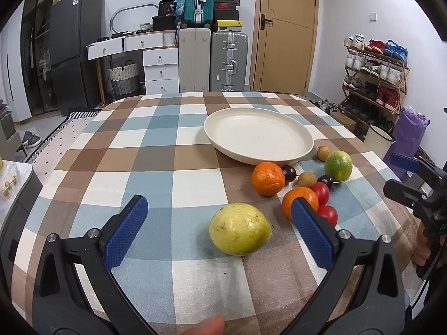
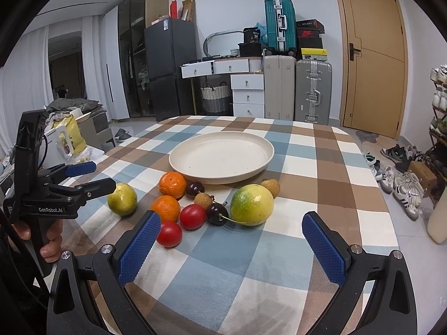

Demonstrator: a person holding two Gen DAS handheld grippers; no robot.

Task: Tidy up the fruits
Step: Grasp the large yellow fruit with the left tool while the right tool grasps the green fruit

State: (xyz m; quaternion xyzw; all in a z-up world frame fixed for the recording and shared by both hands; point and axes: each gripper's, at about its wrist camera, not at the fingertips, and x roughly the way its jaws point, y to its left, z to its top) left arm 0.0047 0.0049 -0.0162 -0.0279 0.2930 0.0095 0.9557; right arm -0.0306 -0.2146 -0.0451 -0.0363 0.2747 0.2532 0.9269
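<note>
Cream plate [image 2: 178,164] sat empty on checked desk [image 2: 315,150]; every fruit lay beside it (nothing sorted). Left gripper [image 1: 220,223] jaws apart around guava [image 1: 240,229]; right gripper [image 2: 232,234] jaws apart, holding nothing.

light: bright, even, indoor, source overhead, not in view | shadows: soft and short under the plate [image 1: 304,146] and fruits | glare: mild sheen on the red fruits and grey suitcase [image 2: 313,90] | blur: little, slight softness near the borders | distortion: strong fisheye bowing, black corner vignette in both views
</note>
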